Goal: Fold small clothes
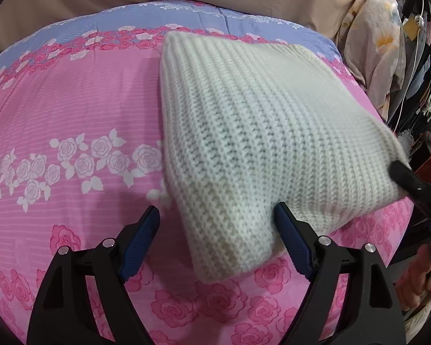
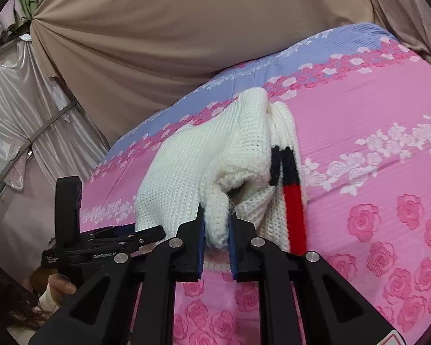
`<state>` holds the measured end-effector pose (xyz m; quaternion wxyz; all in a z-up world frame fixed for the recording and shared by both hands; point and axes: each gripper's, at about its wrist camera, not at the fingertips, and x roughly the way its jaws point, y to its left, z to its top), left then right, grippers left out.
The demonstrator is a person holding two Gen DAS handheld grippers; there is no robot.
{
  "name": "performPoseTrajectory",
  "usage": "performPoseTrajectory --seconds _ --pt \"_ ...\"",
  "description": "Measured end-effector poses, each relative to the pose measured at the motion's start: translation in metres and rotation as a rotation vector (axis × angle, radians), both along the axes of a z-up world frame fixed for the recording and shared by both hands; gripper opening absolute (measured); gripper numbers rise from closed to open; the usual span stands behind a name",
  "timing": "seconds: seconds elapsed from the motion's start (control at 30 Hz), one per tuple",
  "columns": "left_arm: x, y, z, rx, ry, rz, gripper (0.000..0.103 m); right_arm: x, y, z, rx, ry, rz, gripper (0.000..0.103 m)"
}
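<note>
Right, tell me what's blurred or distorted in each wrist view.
Left wrist view: fisheye bends the pink floral bedspread into a dome; the white knit sweater is sharp in the middle, but its right corner smears where the right gripper shows as a dark blur. Right wrist view: the sweater's red stripe is motion-blurred, and the corners are vignetted black.

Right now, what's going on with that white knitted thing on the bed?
A person is folding a small white sweater on a pink flowered bedspread, using a handheld gripper in each hand. The right gripper is pinched shut on a bunched edge of the sweater, near its red and black stripe. The left gripper is open, its fingers on either side of the sweater's near corner, not clamped. The sweater looks partly folded and partly lifted off the bed.
</note>
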<state>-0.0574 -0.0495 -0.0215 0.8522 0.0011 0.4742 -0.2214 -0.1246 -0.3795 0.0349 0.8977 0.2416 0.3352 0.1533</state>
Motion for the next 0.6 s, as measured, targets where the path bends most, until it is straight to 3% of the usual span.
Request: performPoseTrajectory --seconds 0.1,0.13,0.2,0.27,0.43,0.6 --pt "-0.004 -0.002 -0.004 0.017 -0.021 -0.004 0.08 0.006 -0.002 -0.038 -0.082 0.14 -0.024 0.012" --pt "-0.006 -0.005 -0.003 0.03 -0.029 -0.011 0.08 0.006 -0.002 -0.049 -0.059 0.16 -0.019 0.013" --pt "-0.01 -0.007 0.002 0.033 -0.041 -0.017 0.08 0.003 -0.006 -0.041 -0.007 0.143 -0.033 0.016" --pt "-0.017 -0.006 0.016 0.023 -0.071 -0.026 0.078 -0.002 -0.01 -0.024 -0.003 0.097 -0.049 0.026" --pt "-0.024 0.006 0.059 -0.047 -0.168 -0.002 0.082 0.008 -0.016 0.025 -0.063 -0.02 -0.088 0.062" --pt "-0.001 -0.011 0.076 -0.097 -0.193 0.018 0.083 0.06 -0.001 0.015 -0.089 0.013 -0.051 0.068"
